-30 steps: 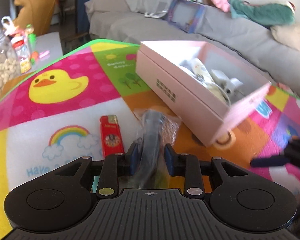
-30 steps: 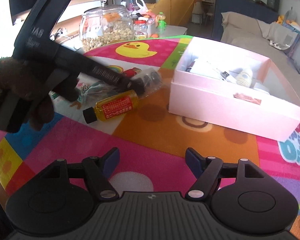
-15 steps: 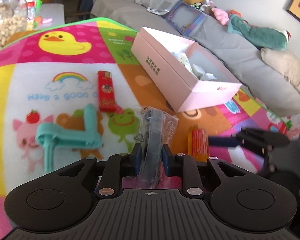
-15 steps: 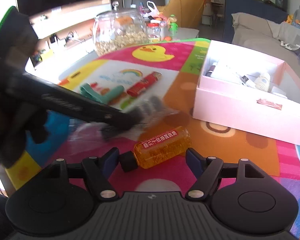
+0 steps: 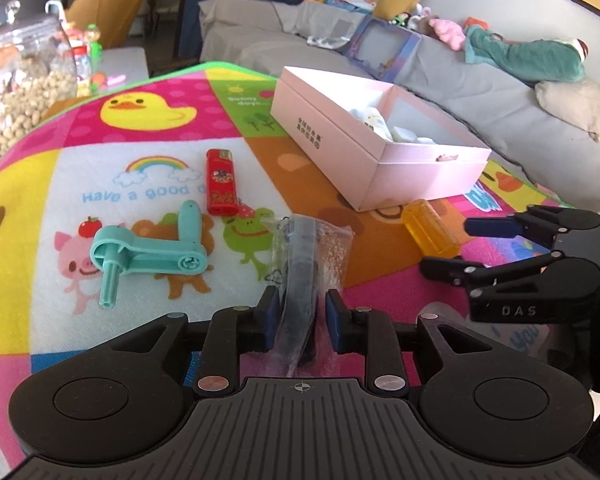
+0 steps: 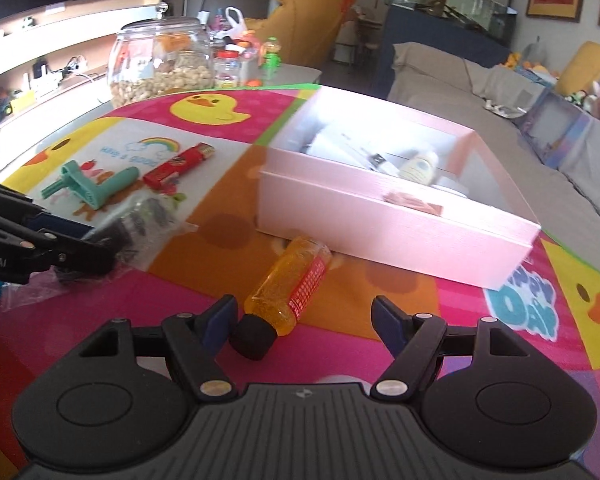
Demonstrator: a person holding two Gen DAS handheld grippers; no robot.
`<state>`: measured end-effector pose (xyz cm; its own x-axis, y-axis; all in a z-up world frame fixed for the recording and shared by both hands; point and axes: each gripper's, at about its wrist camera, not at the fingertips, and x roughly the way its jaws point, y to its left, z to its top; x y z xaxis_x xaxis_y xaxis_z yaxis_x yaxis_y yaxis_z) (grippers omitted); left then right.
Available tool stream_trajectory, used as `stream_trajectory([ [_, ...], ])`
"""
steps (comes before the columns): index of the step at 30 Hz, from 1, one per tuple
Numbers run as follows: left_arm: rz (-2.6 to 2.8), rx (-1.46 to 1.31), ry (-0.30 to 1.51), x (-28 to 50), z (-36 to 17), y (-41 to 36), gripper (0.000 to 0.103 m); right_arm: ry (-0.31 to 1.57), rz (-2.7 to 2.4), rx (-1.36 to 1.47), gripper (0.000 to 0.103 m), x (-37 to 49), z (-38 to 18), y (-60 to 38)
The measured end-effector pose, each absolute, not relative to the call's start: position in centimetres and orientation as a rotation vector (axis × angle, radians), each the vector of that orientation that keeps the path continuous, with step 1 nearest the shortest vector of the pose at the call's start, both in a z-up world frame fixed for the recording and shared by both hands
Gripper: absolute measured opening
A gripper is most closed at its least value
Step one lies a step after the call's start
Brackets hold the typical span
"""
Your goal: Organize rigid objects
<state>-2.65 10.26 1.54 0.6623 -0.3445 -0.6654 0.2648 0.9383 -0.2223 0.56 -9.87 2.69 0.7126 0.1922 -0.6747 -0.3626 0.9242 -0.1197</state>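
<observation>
My left gripper [image 5: 299, 322] is shut on a dark part sealed in a clear plastic bag [image 5: 303, 256]; the same bag [image 6: 140, 220] shows at the left of the right wrist view. My right gripper [image 6: 304, 320] is open, low over the mat, with an orange bottle with a black cap [image 6: 290, 286] lying between its fingers, close to the left one. The bottle [image 5: 430, 230] lies against the open pink box [image 5: 364, 148], which holds several small items. A red lighter [image 5: 220, 182] and a teal plastic crank [image 5: 148, 254] lie on the colourful play mat [image 5: 40, 184].
A glass jar of nuts [image 6: 162, 62] and small bottles [image 6: 228, 66] stand beyond the mat's far edge. A grey sofa [image 5: 480, 92] with toys and cushions runs behind the box. The right gripper [image 5: 512, 256] shows at the right of the left wrist view.
My left gripper has drawn back from the box with the bagged part. My right gripper has moved in low so that the orange bottle lies between its open fingers.
</observation>
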Motion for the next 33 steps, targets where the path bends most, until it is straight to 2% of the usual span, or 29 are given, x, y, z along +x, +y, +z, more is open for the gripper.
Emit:
stream_trajectory([
  [7, -0.318, -0.126, 0.76, -2.7, 1.4, 10.1, 0.028, 0.728, 0.292, -0.172, 0.074, 0.9, 2.6, -11.3],
  [9, -0.315, -0.111, 0.751, -2.8, 1.4, 9.9, 0.028, 0.733, 0.322, -0.141, 0.069, 0.9, 2.7, -11.3],
  [11, -0.311, -0.092, 0.737, -3.1, 1.3, 9.7, 0.028, 0.736, 0.34, -0.123, 0.055, 1.0, 2.8, -11.1],
  [13, -0.308, -0.076, 0.722, -3.3, 1.1, 9.5, 0.028, 0.744, 0.35, -0.102, 0.05, 1.4, 2.8, -10.8],
  [14, -0.306, -0.068, 0.715, -3.4, 1.1, 9.4, 0.028, 0.749, 0.35, -0.09, 0.043, 1.7, 2.8, -10.7],
  [17, -0.307, -0.044, 0.702, -3.7, 1.0, 9.2, 0.029, 0.766, 0.368, -0.085, 0.032, 2.2, 3.0, -10.0],
  [23, -0.323, -0.175, 0.747, -2.8, 1.2, 11.8, 0.023, 0.702, 0.421, -0.204, 0.032, 1.0, 4.7, -7.6],
  [27, -0.296, -0.229, 0.731, -3.2, 0.9, 13.4, 0.022, 0.647, 0.487, -0.147, 0.031, 1.2, 7.5, -6.6],
  [33, -0.299, -0.22, 0.697, -4.1, 0.6, 13.5, 0.022, 0.783, 0.596, 0.006, 0.033, 6.6, 8.2, -1.5],
])
